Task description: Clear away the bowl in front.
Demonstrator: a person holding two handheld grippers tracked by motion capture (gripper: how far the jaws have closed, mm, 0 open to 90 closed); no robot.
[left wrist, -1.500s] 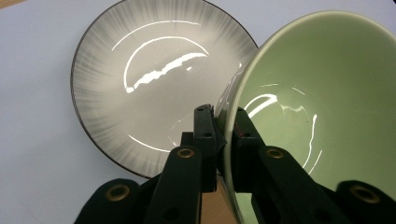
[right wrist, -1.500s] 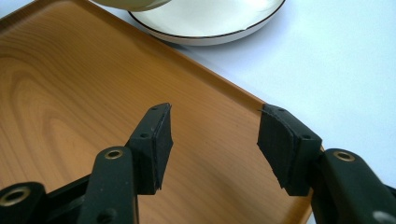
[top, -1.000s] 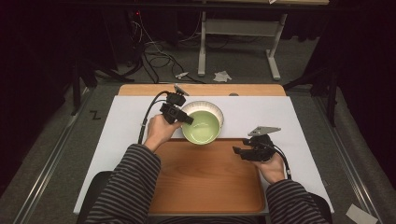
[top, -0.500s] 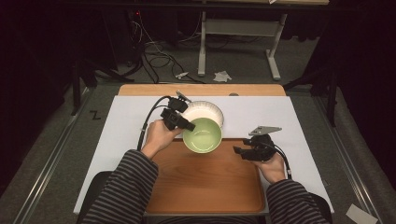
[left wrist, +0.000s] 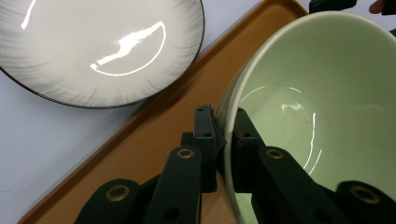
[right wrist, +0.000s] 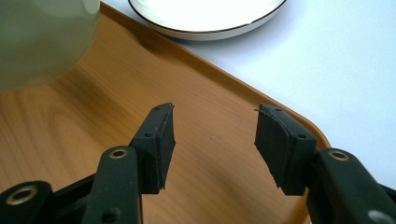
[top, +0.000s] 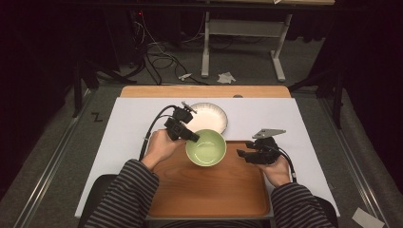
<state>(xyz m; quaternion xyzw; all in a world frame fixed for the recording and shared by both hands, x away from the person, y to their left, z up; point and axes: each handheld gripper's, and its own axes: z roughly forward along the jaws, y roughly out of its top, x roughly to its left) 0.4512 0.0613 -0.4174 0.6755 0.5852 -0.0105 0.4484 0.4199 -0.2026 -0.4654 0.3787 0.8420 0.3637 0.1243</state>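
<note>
Moved: since a second ago the round pale green ceramic bowl (top: pixel 206 147) has come off the white plate toward the person and now sits over the far edge of the tray.
Bowl position: above the far middle of the rectangular brown wooden tray (top: pixel 209 190); whether it touches the wood I cannot tell. In the left gripper view it is tilted, mouth turned up and to the right; being round, it has no long axis.
Bowl grip: the left gripper (left wrist: pixel 223 135) pinches the rim at the bowl's left side, one jaw inside the wall, one outside.
Left hand pose: the left hand (top: pixel 161 146) reaches in from the lower left in a striped sleeve, with the gripper pointing right across the table toward the bowl.
Right hand pose: the right hand (top: pixel 277 170) rests at the tray's right edge, and the right gripper (right wrist: pixel 214 140) has its jaws spread apart over bare wood, holding nothing and pointing left toward the bowl.
Plate: the round white plate with a dark rim (top: pixel 209 117) lies on the white table cover (top: pixel 294 118) just beyond the tray, near the bowl.
</note>
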